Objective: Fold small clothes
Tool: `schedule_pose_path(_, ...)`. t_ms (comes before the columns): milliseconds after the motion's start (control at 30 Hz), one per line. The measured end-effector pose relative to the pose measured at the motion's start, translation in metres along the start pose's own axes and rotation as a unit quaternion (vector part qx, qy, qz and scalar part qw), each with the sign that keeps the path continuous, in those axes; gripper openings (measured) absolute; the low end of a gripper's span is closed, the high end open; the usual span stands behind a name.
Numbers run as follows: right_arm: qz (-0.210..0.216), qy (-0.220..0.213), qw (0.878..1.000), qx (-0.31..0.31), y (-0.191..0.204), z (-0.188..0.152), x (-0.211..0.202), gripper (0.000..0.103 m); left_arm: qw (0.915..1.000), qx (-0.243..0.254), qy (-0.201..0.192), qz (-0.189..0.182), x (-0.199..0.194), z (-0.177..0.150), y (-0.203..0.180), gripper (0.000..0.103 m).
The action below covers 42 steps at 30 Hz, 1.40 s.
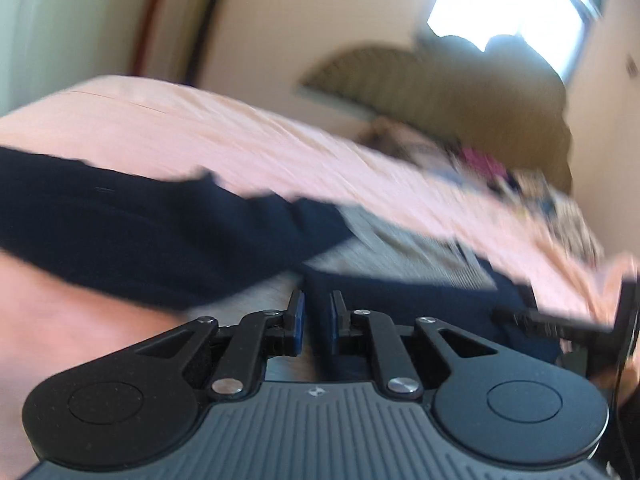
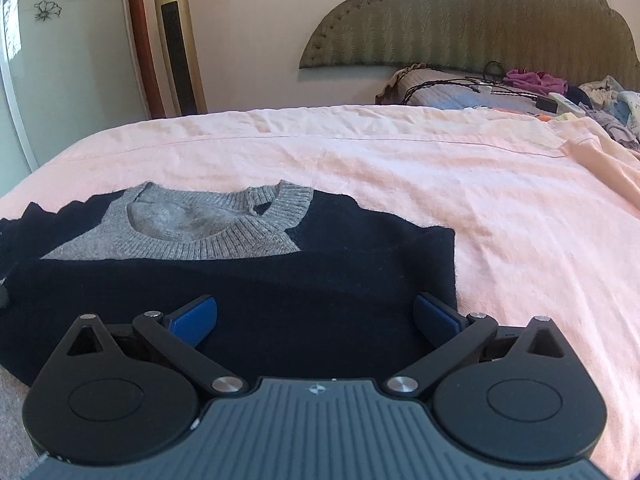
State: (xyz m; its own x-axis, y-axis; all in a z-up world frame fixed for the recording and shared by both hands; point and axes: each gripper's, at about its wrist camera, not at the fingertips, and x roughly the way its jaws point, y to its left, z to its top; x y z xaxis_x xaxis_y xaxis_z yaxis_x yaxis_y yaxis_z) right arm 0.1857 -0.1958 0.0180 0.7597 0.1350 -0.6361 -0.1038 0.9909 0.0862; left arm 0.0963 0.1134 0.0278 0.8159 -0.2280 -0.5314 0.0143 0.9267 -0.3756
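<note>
A small navy sweater (image 2: 248,280) with a grey knit collar and yoke (image 2: 208,220) lies flat on a pink bedsheet (image 2: 440,184). My right gripper (image 2: 316,316) is open, jaws wide apart, low over the sweater's near edge with nothing between the pads. In the blurred left wrist view the sweater (image 1: 132,236) lies across the pink sheet (image 1: 224,128) with a navy sleeve stretched leftward. My left gripper (image 1: 317,320) has its jaws nearly together with a narrow gap; whether they pinch cloth is unclear. The right gripper's edge shows at the far right (image 1: 624,320).
A green padded headboard (image 2: 480,20) stands at the bed's far end. A pillow with black cables (image 2: 460,88) and a pile of loose clothes (image 2: 600,100) lie at the back right. A gold tower fan (image 2: 178,40) stands by the wall at left.
</note>
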Motion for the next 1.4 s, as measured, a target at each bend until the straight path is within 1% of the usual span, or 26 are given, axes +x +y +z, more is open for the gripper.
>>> schedule_pose_path(67,0.002,-0.001,1.0,0.0,-0.001,0.001,0.0,0.103,0.9936,-0.093,-0.039,0.051,-0.021,0.013,0.052,0.043)
schedule_pose_path(100,0.005,-0.003,1.0,0.003,-0.002,0.001,-0.001,0.103,0.9865,-0.137,-0.056,0.069,-0.029,0.017,0.077,0.067)
schedule_pose_path(133,0.007,-0.004,1.0,0.006,-0.003,0.001,-0.001,0.103,0.973,-0.196,-0.083,0.091,-0.039,0.023,0.109,0.078)
schedule_pose_path(167,0.007,-0.005,1.0,0.007,-0.004,0.001,-0.003,0.103,0.9606,-0.238,-0.101,0.103,-0.045,0.026,0.132,0.078)
schedule_pose_path(200,0.007,-0.004,1.0,0.006,-0.003,0.001,-0.002,0.103,0.9434,-0.291,-0.114,0.111,-0.05,0.031,0.163,0.078)
schedule_pose_path(300,0.003,-0.004,1.0,0.002,-0.002,0.001,-0.002,0.103,0.9026,-0.399,-0.125,0.102,-0.049,0.04,0.227,0.078)
schedule_pose_path(333,0.003,-0.004,1.0,0.002,-0.002,0.001,-0.002,0.103,0.8904,-0.424,-0.141,0.086,-0.049,0.041,0.242,0.078)
schedule_pose_path(367,0.003,-0.005,1.0,0.003,-0.002,0.001,-0.002,0.103,0.8822,-0.439,-0.152,0.076,-0.048,0.045,0.252,0.079)
schedule_pose_path(400,0.004,-0.005,1.0,0.005,-0.002,0.001,-0.002,0.103,0.8795,-0.446,-0.15,0.073,-0.044,0.05,0.259,0.078)
schedule_pose_path(467,0.007,-0.007,1.0,0.008,-0.003,0.001,-0.002,0.103,0.8864,-0.431,-0.149,0.081,-0.035,0.062,0.263,0.076)
schedule_pose_path(500,0.008,-0.007,1.0,0.01,-0.004,0.001,-0.002,0.103,0.8927,-0.416,-0.144,0.097,-0.03,0.067,0.262,0.053)
schedule_pose_path(533,0.008,-0.007,1.0,0.01,-0.004,0.001,-0.002,0.103,0.9001,-0.397,-0.13,0.122,-0.024,0.072,0.26,0.011)
schedule_pose_path(567,0.008,-0.007,1.0,0.01,-0.004,0.001,-0.002,0.103,0.9045,-0.384,-0.115,0.145,-0.018,0.075,0.258,0.005)
schedule_pose_path(633,0.008,-0.008,1.0,0.011,-0.005,0.001,-0.002,0.103,0.9135,-0.346,-0.112,0.183,-0.018,0.082,0.245,0.005)
schedule_pose_path(700,0.009,-0.008,1.0,0.011,-0.005,0.0,-0.002,0.103,0.934,-0.267,-0.133,0.196,-0.024,0.089,0.212,0.005)
schedule_pose_path(733,0.009,-0.008,1.0,0.012,-0.005,0.0,-0.002,0.103,0.9442,-0.229,-0.135,0.194,-0.023,0.093,0.191,0.005)
schedule_pose_path(800,0.011,-0.01,1.0,0.016,-0.006,0.001,-0.002,0.103,0.9688,-0.115,-0.135,0.173,-0.018,0.097,0.129,0.005)
schedule_pose_path(867,0.012,-0.01,1.0,0.018,-0.007,0.001,-0.002,0.103,0.9819,0.014,-0.137,0.13,-0.01,0.085,0.056,0.005)
schedule_pose_path(933,0.014,-0.011,1.0,0.02,-0.007,0.001,-0.003,0.103,0.9875,0.113,-0.097,0.053,0.001,0.063,-0.014,0.006)
schedule_pose_path(1000,0.018,-0.013,0.999,0.026,-0.009,0.001,-0.003,0.103,0.9829,0.182,-0.004,-0.03,0.021,0.026,-0.071,0.008)
schedule_pose_path(1067,0.025,-0.017,0.999,0.035,-0.012,0.0,-0.004,0.103,0.9737,0.203,0.08,-0.066,0.038,-0.004,-0.099,0.009)
schedule_pose_path(1100,0.03,-0.019,0.998,0.042,-0.014,0.0,-0.005,0.103,0.9705,0.207,0.102,-0.069,0.039,-0.017,-0.107,0.01)
schedule_pose_path(1167,0.041,-0.023,0.997,0.055,-0.019,0.0,-0.006,0.103,0.9727,0.209,0.088,-0.051,0.028,-0.03,-0.106,0.015)
schedule_pose_path(1267,0.048,-0.027,0.996,0.065,-0.022,-0.001,-0.007,0.103,0.9806,0.163,0.074,-0.079,0.004,-0.032,-0.088,0.035)
schedule_pose_path(1333,0.049,-0.027,0.996,0.066,-0.022,-0.001,-0.007,0.103,0.9859,0.135,0.045,-0.089,-0.013,-0.035,-0.072,0.072)
schedule_pose_path(1400,0.047,-0.026,0.997,0.064,-0.022,-0.001,-0.008,0.103,0.9884,0.128,0.021,-0.079,-0.018,-0.043,-0.063,0.082)
